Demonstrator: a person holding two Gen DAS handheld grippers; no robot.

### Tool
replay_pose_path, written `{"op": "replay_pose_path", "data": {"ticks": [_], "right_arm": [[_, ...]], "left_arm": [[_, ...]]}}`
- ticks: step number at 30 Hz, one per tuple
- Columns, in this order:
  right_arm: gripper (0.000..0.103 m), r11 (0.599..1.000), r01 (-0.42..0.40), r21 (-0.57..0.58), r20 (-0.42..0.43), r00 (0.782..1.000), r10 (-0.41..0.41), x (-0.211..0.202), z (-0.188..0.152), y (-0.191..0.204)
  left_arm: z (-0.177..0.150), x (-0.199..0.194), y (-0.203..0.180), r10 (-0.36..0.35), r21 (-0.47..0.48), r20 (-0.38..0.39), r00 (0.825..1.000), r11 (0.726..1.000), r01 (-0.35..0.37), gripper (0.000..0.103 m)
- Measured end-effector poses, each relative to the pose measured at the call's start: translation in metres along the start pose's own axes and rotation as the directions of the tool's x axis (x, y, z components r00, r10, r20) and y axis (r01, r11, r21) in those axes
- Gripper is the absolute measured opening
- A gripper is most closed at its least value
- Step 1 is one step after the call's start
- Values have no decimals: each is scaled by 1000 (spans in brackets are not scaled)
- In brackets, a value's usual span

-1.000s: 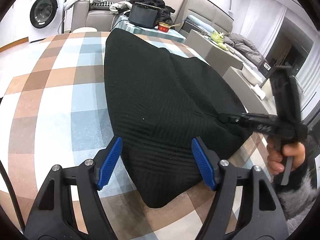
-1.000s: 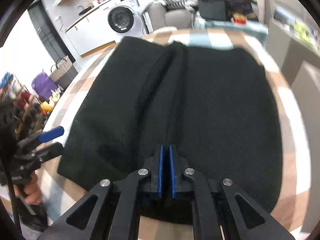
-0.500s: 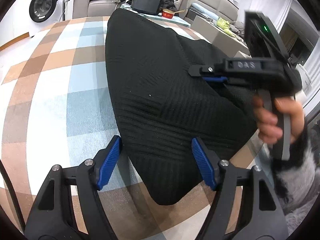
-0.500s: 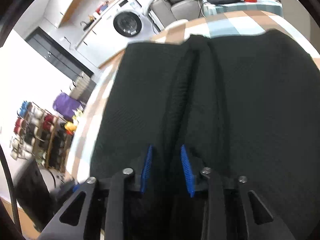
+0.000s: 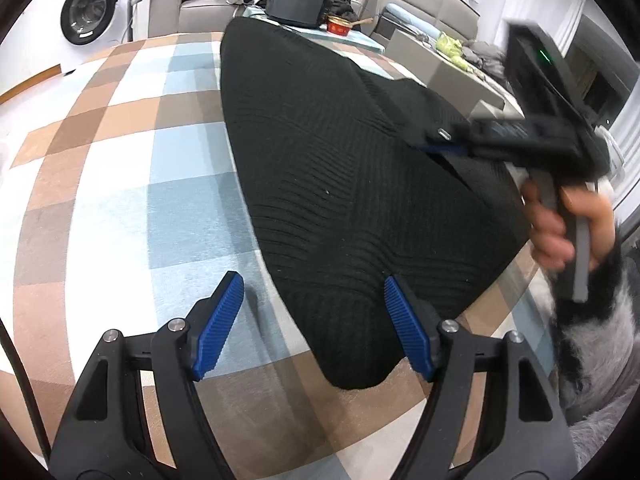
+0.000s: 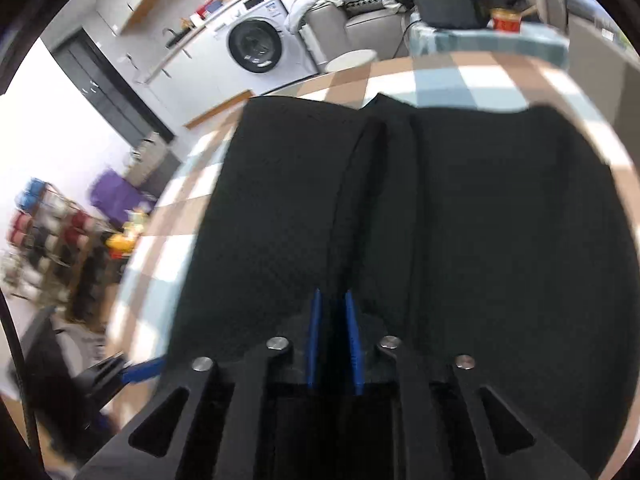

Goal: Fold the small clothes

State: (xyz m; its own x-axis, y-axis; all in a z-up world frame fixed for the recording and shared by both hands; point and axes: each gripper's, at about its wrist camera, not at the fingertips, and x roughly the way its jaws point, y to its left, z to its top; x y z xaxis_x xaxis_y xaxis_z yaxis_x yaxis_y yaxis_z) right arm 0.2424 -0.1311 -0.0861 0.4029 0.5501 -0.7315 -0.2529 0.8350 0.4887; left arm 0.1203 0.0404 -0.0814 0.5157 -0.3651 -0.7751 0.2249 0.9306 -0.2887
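The black knit garment [image 5: 344,184] lies spread across the checked bench [image 5: 120,160], filling the centre of both views. Left tongs [image 5: 312,328] stand wide open over its near corner, gripping nothing. Right tongs [image 6: 334,340] are opening, a raised ridge of cloth between the pads. Folding looks barely begun; most folds remain.
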Motion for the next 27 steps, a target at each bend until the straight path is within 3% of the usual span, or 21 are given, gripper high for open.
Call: {"op": "replay_pose_path", "data": {"ticks": [3,6,9,11,12,16,18,21,23,27], "right_arm": [[34,998,-60,14,-19,998,61,-13,-18,-4],[34,995,-103,13,-46,994,103,-20,-41,0],[33,996,-79,-30,-44,996,78,-21,-52,11],[24,998,-50,-49,-38,998,48,-21,-54,17],[7,997,-43,-62,-41,998,40,-20,-53,22],[6,991,-35,-125,37,999,40,-50,-58,37],[6,991,3,-131,40,999,2,-58,-67,40],[6,988,113,-102,-42,992,-117,-36,-79,23],[9,995,70,-68,-48,996,-74,-36,-79,17],[30,998,31,-57,65,998,-27,-53,-62,15]], "left_arm": [[2,-5,5,2,-20,20,1000,1000,-1,70],[6,-5,9,1,-28,25,1000,1000,0,70],[9,-3,10,7,-22,25,1000,1000,-6,70],[11,-4,9,-1,-20,31,1000,1000,1,70],[11,-4,9,-4,-19,33,999,1000,4,70],[14,-7,7,1,-8,42,999,1000,-1,70],[14,-6,8,5,-7,38,999,1000,-5,70],[14,0,10,13,-5,21,1000,1000,-13,70],[12,4,10,36,-1,9,999,999,-36,70],[7,7,8,32,16,-3,999,999,-32,70]]}}
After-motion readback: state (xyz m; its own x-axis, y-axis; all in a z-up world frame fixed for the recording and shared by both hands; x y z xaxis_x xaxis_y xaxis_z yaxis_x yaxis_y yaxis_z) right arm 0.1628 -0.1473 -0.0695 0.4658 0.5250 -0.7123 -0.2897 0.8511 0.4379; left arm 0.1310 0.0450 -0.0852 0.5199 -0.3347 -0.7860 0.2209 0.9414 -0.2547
